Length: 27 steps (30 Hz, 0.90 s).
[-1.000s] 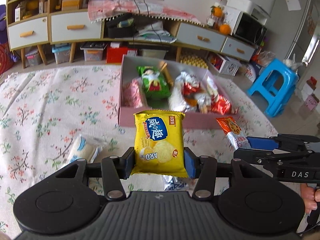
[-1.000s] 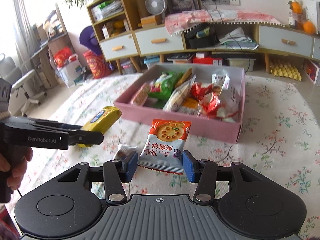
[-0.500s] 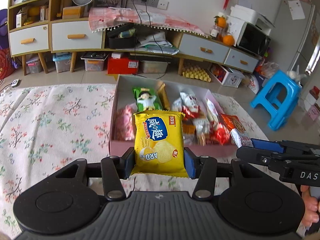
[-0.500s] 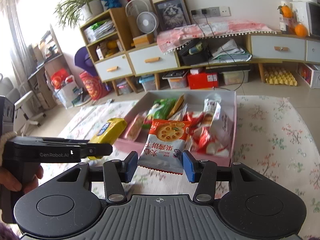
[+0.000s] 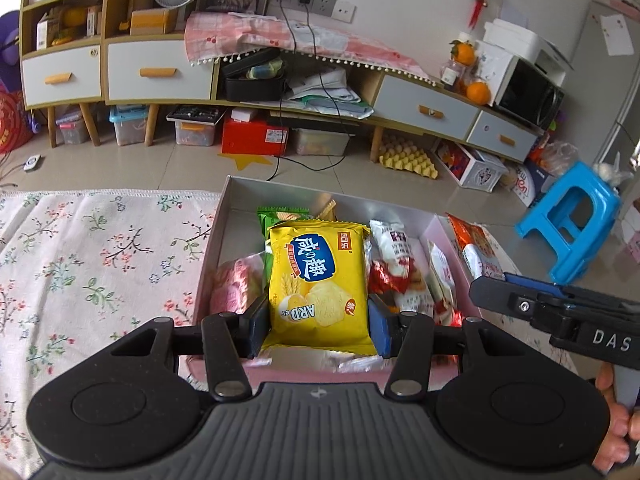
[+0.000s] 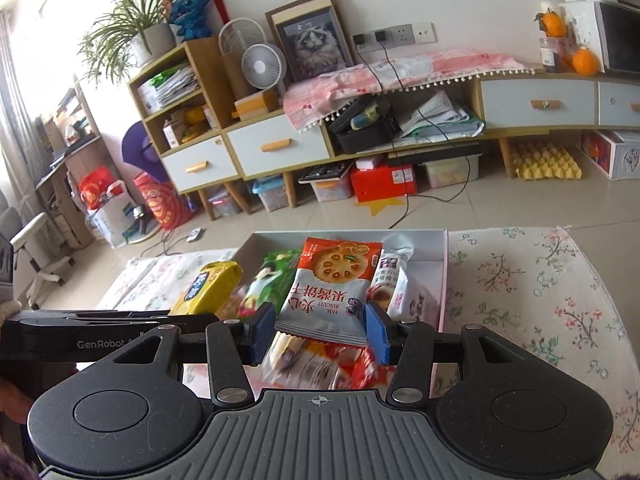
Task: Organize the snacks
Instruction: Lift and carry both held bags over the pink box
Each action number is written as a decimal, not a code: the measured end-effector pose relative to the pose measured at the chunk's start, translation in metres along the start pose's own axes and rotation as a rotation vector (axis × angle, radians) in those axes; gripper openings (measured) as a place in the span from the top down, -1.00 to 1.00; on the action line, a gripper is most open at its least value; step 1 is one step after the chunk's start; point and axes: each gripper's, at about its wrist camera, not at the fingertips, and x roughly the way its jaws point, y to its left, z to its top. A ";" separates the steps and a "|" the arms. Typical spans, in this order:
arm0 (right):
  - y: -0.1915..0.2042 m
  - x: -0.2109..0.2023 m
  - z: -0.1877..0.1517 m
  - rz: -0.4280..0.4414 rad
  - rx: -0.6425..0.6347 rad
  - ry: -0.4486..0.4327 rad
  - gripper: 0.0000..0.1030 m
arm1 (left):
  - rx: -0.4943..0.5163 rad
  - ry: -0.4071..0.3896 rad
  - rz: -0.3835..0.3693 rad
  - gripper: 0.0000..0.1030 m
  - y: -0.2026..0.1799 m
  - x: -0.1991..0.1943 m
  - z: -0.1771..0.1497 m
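- Carrying two packets over the pink box (image 5: 436,226), one per tool: left gripper (image 5: 318,322) clamped on the yellow chip packet (image 5: 318,280), right gripper (image 6: 320,330) clamped on the jam biscuit packet (image 6: 330,284).
- Both packets hanging above the box's contents, not yet among them.
- Best lowered before release, so neither flops over the wall onto the floral cloth (image 5: 100,248).
- For the yellow packet, aim for the gap between the pink wrapped snack (image 5: 236,284) and the red-and-white packets (image 5: 400,280); green packet (image 5: 266,216) behind it already takes the far middle.
- For the biscuit packet, stay toward the right-hand wall, clear of the other tool just beside it; probably wise to let one go first.
- Light, puffy bags: likely to slide or tilt on the heap below, so lay flat rather than drop.
- Readable on the yellow packet: "ARD", upside down, under a blue badge with large Chinese characters.
- On the biscuit packet: "JAM BISCUIT", inverted, plus red Chinese characters.
- On the tools themselves: "DAS" on the right, "GenRobot" on the left.
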 end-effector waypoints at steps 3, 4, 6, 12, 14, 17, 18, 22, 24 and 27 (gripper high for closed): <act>-0.004 0.009 0.002 -0.015 0.005 0.008 0.08 | -0.017 0.002 0.006 0.09 -0.001 0.006 0.003; -0.005 0.011 0.003 -0.020 0.005 0.011 0.08 | -0.017 0.002 0.009 0.09 -0.002 0.008 0.003; -0.007 0.016 0.004 -0.028 0.005 0.017 0.08 | -0.006 0.003 0.019 0.09 -0.006 0.011 0.004; -0.014 0.028 0.008 -0.052 0.013 0.034 0.08 | 0.016 0.008 0.043 0.09 -0.010 0.020 0.007; -0.016 0.030 0.009 -0.059 0.016 0.038 0.08 | 0.020 0.009 0.048 0.08 -0.011 0.022 0.007; -0.017 0.034 0.010 -0.060 0.018 0.044 0.08 | 0.026 0.007 0.052 0.08 -0.015 0.024 0.008; -0.018 0.034 0.010 -0.060 0.018 0.047 0.08 | 0.028 0.008 0.054 0.08 -0.015 0.025 0.008; -0.018 0.039 0.010 -0.066 0.020 0.056 0.08 | 0.044 0.017 0.066 0.07 -0.018 0.028 0.008; -0.019 0.040 0.011 -0.066 0.022 0.059 0.08 | 0.050 0.019 0.067 0.07 -0.018 0.029 0.009; -0.018 0.041 0.012 -0.067 0.021 0.060 0.08 | 0.060 0.020 0.074 0.06 -0.018 0.030 0.009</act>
